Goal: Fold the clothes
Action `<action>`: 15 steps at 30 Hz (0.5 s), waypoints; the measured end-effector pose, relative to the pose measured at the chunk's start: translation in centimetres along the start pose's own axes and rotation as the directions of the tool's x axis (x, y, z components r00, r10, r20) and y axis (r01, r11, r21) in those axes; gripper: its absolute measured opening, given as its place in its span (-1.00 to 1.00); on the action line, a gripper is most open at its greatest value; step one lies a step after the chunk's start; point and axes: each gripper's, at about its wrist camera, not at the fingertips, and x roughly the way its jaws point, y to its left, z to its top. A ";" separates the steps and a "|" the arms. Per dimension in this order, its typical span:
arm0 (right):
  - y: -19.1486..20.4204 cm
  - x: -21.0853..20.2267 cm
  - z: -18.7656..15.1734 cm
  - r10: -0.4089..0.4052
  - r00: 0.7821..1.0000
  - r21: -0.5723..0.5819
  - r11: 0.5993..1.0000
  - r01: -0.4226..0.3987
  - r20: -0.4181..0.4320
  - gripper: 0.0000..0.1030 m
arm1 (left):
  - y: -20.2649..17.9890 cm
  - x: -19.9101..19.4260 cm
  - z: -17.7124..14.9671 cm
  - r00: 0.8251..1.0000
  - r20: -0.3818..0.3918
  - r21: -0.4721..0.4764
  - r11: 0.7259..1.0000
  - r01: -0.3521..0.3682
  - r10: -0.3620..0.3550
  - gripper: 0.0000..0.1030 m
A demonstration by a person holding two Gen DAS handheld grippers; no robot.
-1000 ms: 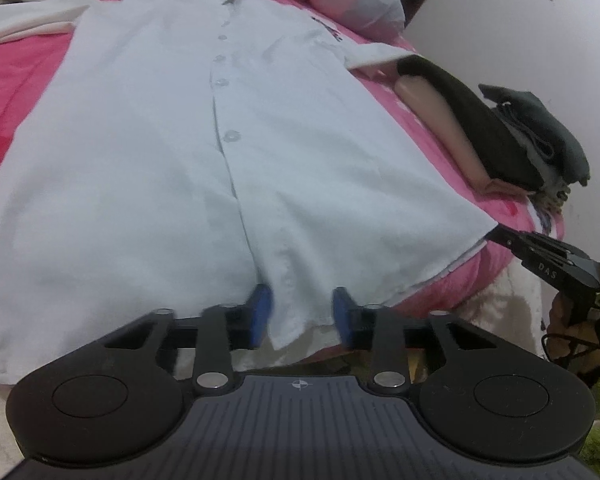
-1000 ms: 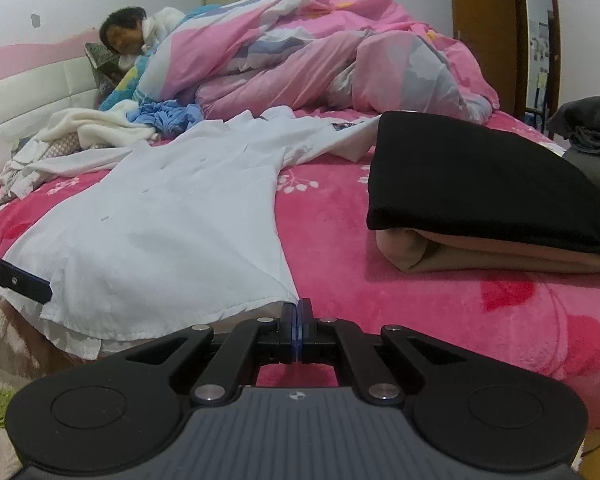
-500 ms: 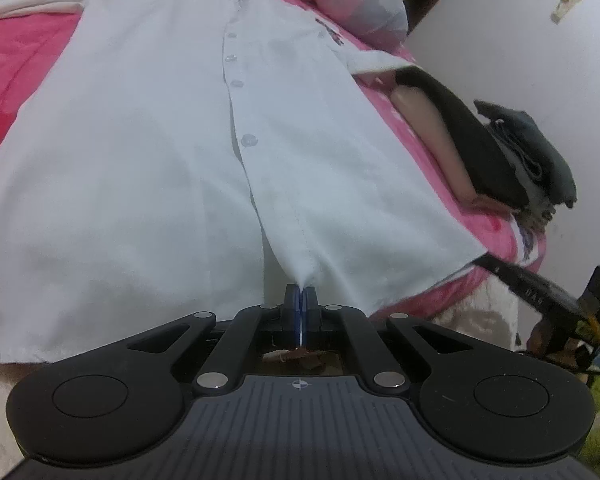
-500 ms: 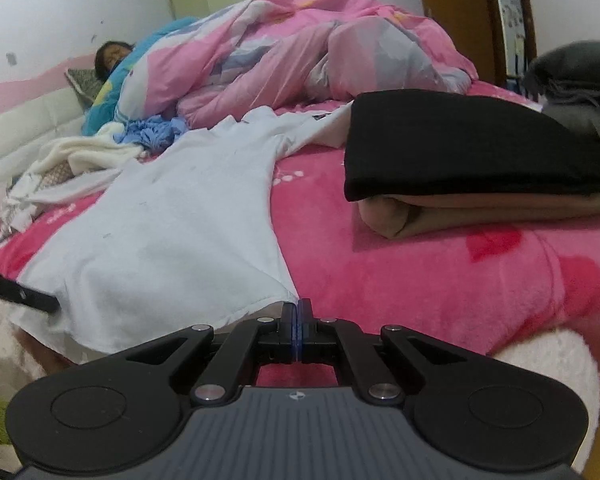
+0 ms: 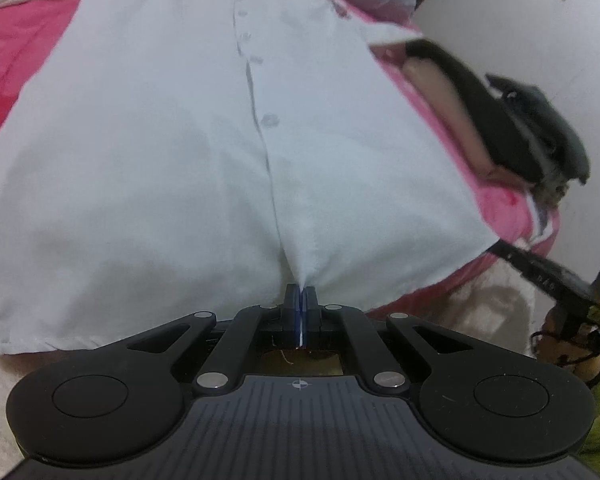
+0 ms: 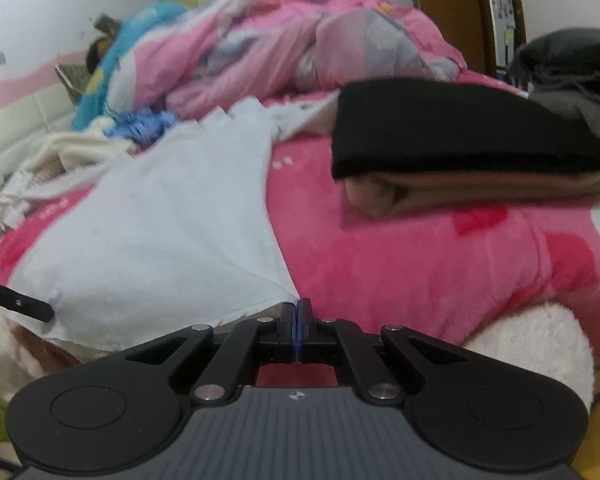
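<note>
- Your left hand-held gripper (image 5: pixel 301 294) is pinched shut on the bottom hem of the white shirt (image 5: pixel 172 152), right by the button strip.
- Your right hand-held gripper (image 6: pixel 297 307) is shut on the hem's right corner.
- The shirt lies flat on the pink bed (image 6: pixel 420 256), face up. Its long way runs straight ahead from both grippers, up to the collar.
- Both hands are at the near end, so I think the fold goes forward, hem to collar.
- A black folded stack (image 6: pixel 460 140) sits near the shirt's right side, with a tan piece under it.
- More loose clothes (image 6: pixel 84 148) and a pink quilt (image 6: pixel 300 40) lie past the collar. A person lies under the quilt.
</note>
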 end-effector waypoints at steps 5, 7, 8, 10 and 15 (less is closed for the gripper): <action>0.0 -0.1 0.2 -0.016 0.999 -0.007 1.000 0.016 -0.039 -0.69 | 0.0 0.2 -0.3 1.000 -0.005 0.036 0.999 -0.019 0.020 -0.97; -0.2 -0.5 0.3 -0.028 0.998 -0.012 1.000 0.027 -0.050 -0.57 | 0.2 -0.1 -0.3 1.000 -0.004 0.039 0.999 -0.020 0.020 -0.82; -0.3 -0.7 0.3 -0.033 0.998 -0.014 0.999 0.033 -0.056 -0.52 | 0.2 -0.4 -0.4 1.000 -0.003 0.046 0.999 -0.022 0.022 -0.69; -0.6 -1.6 0.7 -0.051 0.997 -0.031 0.998 0.050 -0.052 -0.52 | 0.3 -1.1 -0.4 1.000 -0.008 0.076 0.997 -0.027 0.028 -0.56; -1.1 -4.2 3.2 -0.081 0.996 -0.048 0.995 0.083 0.046 -0.52 | 0.5 -3.6 0.8 0.998 0.034 0.112 0.992 -0.063 0.060 -0.52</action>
